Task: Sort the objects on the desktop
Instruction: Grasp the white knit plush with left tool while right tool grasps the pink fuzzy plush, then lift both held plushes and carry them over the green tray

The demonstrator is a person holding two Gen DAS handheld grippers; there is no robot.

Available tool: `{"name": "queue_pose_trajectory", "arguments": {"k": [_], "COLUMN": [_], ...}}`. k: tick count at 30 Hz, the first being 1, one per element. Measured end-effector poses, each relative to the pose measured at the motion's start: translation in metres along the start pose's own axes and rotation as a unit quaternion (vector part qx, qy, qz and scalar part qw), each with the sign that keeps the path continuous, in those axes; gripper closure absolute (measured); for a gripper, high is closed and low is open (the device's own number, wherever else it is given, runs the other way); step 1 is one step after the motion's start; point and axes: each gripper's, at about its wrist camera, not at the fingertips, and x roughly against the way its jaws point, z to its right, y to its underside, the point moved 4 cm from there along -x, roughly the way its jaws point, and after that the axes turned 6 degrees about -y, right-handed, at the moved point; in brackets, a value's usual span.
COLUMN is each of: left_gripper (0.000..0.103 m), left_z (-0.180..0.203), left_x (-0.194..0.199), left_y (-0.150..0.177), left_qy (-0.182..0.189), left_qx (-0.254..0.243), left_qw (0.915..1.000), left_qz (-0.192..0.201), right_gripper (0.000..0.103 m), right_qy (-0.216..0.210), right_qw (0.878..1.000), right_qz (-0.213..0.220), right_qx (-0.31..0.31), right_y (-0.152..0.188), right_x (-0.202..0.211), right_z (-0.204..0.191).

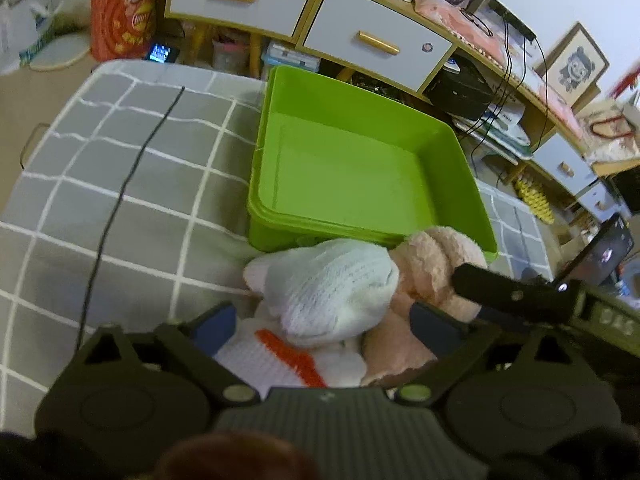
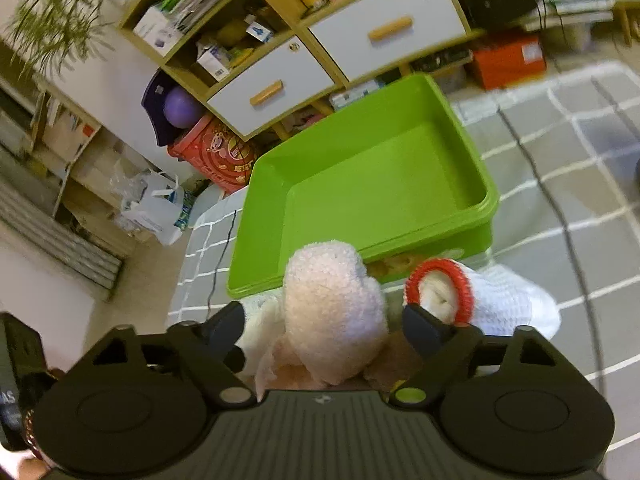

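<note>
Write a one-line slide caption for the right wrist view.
Right gripper, jaws open around a pink plush toy, before an empty green bin on a grey checked cloth.

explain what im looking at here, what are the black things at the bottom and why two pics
No robot here: a person holds a handheld two-finger tool in each hand, and each carries a fisheye camera looking along its fingers. That is why there are two pictures. The black shapes at the bottom are the tools themselves. One picture is from the left tool, the other from the right tool. On the grey checked cloth stands an empty green bin. In front of it lie a white knitted sock with a red cuff and a pink fluffy sock. Each tool's fingers sit open around a sock, apparently not yet squeezing.
</note>
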Motion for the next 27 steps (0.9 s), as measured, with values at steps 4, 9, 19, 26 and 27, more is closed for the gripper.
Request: {"name": "queue_pose_trajectory", "arguments": {"k": [4,9,19,26,27], "left_gripper": [0.019,0.032,0.048,0.056,0.058], "left_z": [0.001,0.004,0.006,0.006,0.006], "left_x": [-0.006,-0.011,-0.01,-0.007,-0.007], "left_y": [-0.001,-0.002,0.0,0.003,0.003], "left_qy": [0.003,0.005,0.002,0.0,-0.001], "left_qx": [0.005,0.003,-0.007,-0.019,-0.02], "left_qw": [1.0,1.0,0.9999,0.9997,0.9997], "left_qz": [-0.003,-0.004,0.007,0.013,0.014], "right_gripper": [0.031,0.047,0.057,0.058,0.058], "right_qy": [-0.004,0.003,0.002,0.008,0.009], "right_qw": [1.0,0.999,0.999,0.999,0.999], "right_qz": [-0.009,-0.007,0.0,0.006,0.006], "right_qx": [-0.019,-0.035,-0.047,-0.046,-0.046], "right_y": [-0.001,0.0,0.0,-0.001,-0.001], "right_x": [-0.009,-0.009,-0.002,0.006,0.007], "right_z": [0.007,0.016,0.015,0.011,0.011]}}
